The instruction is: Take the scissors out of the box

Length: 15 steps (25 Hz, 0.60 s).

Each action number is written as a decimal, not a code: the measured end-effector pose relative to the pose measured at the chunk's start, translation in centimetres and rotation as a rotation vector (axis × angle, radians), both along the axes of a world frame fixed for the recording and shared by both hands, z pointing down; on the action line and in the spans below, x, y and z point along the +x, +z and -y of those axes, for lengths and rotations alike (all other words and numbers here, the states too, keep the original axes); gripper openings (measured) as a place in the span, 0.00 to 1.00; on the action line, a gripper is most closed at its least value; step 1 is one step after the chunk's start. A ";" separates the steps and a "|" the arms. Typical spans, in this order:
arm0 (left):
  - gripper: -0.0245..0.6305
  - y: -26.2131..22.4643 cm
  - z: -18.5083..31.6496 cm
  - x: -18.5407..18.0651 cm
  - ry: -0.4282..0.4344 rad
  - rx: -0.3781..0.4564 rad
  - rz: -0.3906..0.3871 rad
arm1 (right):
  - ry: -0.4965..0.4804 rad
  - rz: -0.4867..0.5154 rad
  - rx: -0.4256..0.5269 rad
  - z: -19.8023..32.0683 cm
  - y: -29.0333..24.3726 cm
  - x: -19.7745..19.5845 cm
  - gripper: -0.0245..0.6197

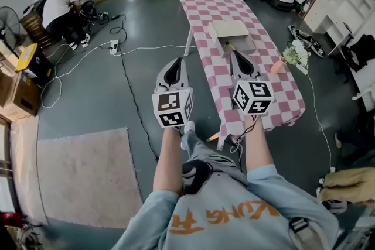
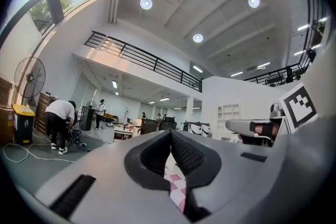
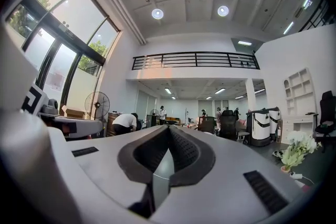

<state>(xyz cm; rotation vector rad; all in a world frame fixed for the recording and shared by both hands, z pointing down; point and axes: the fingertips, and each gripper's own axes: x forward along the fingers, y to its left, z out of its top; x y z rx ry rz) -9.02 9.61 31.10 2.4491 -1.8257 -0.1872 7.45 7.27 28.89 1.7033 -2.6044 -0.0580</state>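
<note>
Left claw [image 1: 174,62] and right claw [image 1: 241,57], both pressed together, empty. Cardboard box [image 1: 230,31] on checkered desk [image 1: 275,99], just beyond right claw; scissors unseen. Potted flowers [image 1: 291,56] at desk edge; cable [image 1: 130,91] crosses floor.

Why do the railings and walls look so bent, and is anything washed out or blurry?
Left gripper view: a fisheye lens bows the balcony railing; the ceiling lamps glare white. Right gripper view: same bowing, dark round border, bright windows. Head view: milder bend at the edges, even light, checkered table sharp.
</note>
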 end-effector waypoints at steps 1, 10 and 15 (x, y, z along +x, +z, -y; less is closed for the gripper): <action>0.07 0.6 0.9 0.1 0.003 -0.012 0.004 | 0.000 0.006 -0.008 0.9 0.4 0.0 0.03; 0.07 6.0 10.2 0.7 0.033 -0.135 0.045 | 0.041 0.073 -0.106 11.3 5.5 0.9 0.03; 0.07 7.6 17.3 0.9 0.050 -0.185 0.075 | 0.058 0.079 -0.139 18.5 7.4 0.9 0.03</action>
